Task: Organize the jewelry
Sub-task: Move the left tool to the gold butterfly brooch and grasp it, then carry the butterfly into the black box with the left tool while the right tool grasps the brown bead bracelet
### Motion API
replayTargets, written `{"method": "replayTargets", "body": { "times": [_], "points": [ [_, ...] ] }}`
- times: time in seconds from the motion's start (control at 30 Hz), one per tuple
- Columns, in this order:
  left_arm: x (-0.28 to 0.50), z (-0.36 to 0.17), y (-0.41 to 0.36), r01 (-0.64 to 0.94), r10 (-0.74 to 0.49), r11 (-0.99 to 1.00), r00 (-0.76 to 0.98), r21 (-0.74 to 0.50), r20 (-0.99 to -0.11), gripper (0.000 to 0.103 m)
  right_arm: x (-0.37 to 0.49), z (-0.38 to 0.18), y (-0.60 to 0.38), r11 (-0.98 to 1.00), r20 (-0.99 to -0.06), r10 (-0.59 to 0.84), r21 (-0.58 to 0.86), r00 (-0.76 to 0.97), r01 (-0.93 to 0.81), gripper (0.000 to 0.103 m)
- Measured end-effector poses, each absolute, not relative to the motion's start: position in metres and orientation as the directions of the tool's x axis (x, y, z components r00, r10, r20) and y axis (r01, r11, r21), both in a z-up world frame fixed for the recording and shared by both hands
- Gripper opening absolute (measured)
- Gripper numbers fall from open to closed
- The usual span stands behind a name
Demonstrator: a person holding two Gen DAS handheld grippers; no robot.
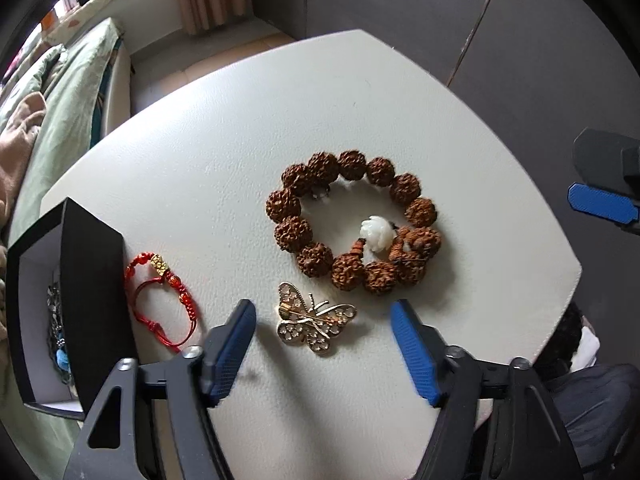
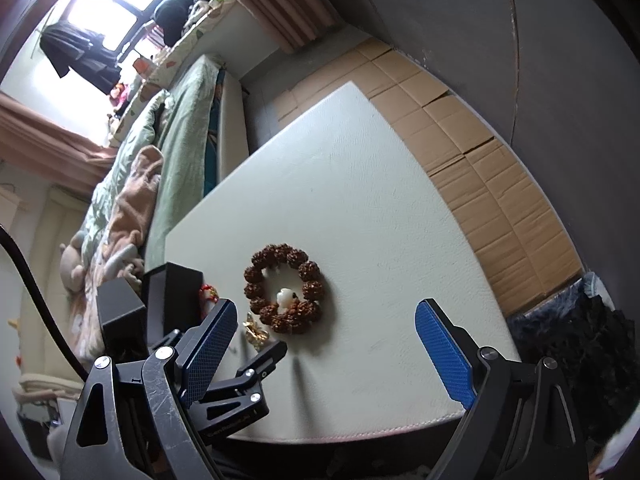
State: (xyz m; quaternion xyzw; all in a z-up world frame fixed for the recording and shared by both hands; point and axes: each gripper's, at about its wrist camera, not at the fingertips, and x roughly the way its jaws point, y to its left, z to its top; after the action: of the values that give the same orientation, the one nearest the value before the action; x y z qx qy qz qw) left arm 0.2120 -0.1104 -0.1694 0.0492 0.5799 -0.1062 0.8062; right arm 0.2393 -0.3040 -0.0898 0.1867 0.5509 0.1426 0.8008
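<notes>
**Left gripper straddling the butterfly brooch, nothing held yet**

Left gripper (image 1: 324,332) hangs steeply over the brooch (image 1: 316,322), jaws part open; the brooch lies between the fingers (image 1: 234,344) untouched. Looks like the next pick. From the brooch: red cord bracelet (image 1: 160,300) just left, black box (image 1: 72,304) beyond it, open and already holding some pieces, likely the drop-off. Brown bead bracelet (image 1: 352,224) lies just behind. All on the white table (image 1: 240,140). Right gripper (image 2: 324,356) waits wide open and empty, to the brooch's right.

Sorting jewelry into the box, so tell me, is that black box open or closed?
Open. The black box shows its pale interior in the left wrist view, with some jewelry already inside.
</notes>
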Motion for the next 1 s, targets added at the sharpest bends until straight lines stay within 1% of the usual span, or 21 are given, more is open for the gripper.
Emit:
{"method": "replayTargets", "body": {
  "times": [0.03, 0.07, 0.1, 0.13, 0.2, 0.27, 0.37, 0.43, 0.67, 0.8, 0.9, 1.0],
  "points": [
    [0.21, -0.168, -0.11, 0.231, -0.105, 0.972, 0.323, -0.029, -0.941, 0.053, 0.24, -0.093, -0.301, 0.892, -0.834, 0.431, 0.451, 0.344, -0.025, 0.092],
    [0.209, -0.167, -0.111, 0.229, -0.088, 0.973, 0.324, -0.012, -0.942, 0.048, 0.24, -0.095, -0.298, 0.894, -0.837, 0.43, 0.448, 0.339, -0.027, 0.092],
    [0.208, -0.166, -0.11, 0.23, -0.073, 0.973, 0.332, 0.006, -0.94, 0.041, 0.241, -0.098, -0.295, 0.896, -0.842, 0.427, 0.442, 0.331, -0.033, 0.092],
    [0.208, -0.166, -0.109, 0.23, -0.08, 0.973, 0.331, -0.002, -0.94, 0.041, 0.243, -0.1, -0.29, 0.9, -0.847, 0.422, 0.433, 0.323, -0.041, 0.091],
    [0.207, -0.165, -0.103, 0.218, -0.101, 0.976, 0.323, -0.03, -0.941, 0.041, 0.245, -0.106, -0.282, 0.907, -0.858, 0.412, 0.417, 0.308, -0.053, 0.086],
    [0.205, -0.163, -0.098, 0.201, -0.104, 0.979, 0.321, -0.039, -0.942, 0.041, 0.247, -0.114, -0.274, 0.911, -0.867, 0.409, 0.408, 0.285, -0.064, 0.079],
    [0.204, -0.157, -0.089, 0.175, -0.114, 0.983, 0.333, -0.057, -0.936, 0.041, 0.251, -0.123, -0.264, 0.916, -0.879, 0.4, 0.395, 0.261, -0.074, 0.073],
    [0.203, -0.151, -0.08, 0.142, -0.135, 0.986, 0.349, -0.09, -0.927, 0.041, 0.254, -0.126, -0.26, 0.921, -0.884, 0.388, 0.381, 0.259, -0.08, 0.07],
    [0.2, -0.13, -0.054, 0.054, -0.124, 0.992, 0.429, -0.112, -0.895, 0.041, 0.263, -0.127, -0.237, 0.951, -0.904, 0.307, 0.277, 0.297, -0.139, 0.068],
    [0.197, -0.12, -0.038, -0.007, -0.075, 0.996, 0.468, -0.088, -0.88, 0.041, 0.267, -0.128, -0.231, 0.966, -0.915, 0.249, 0.212, 0.318, -0.146, 0.067],
    [0.196, -0.113, -0.028, -0.04, -0.083, 0.992, 0.495, -0.118, -0.865, 0.041, 0.27, -0.128, -0.226, 0.974, -0.918, 0.205, 0.158, 0.34, -0.161, 0.066],
    [0.194, -0.105, -0.023, -0.057, -0.063, 0.992, 0.521, -0.109, -0.851, 0.041, 0.273, -0.132, -0.221, 0.981, -0.925, 0.138, 0.08, 0.353, -0.175, 0.061]
  ]
}}
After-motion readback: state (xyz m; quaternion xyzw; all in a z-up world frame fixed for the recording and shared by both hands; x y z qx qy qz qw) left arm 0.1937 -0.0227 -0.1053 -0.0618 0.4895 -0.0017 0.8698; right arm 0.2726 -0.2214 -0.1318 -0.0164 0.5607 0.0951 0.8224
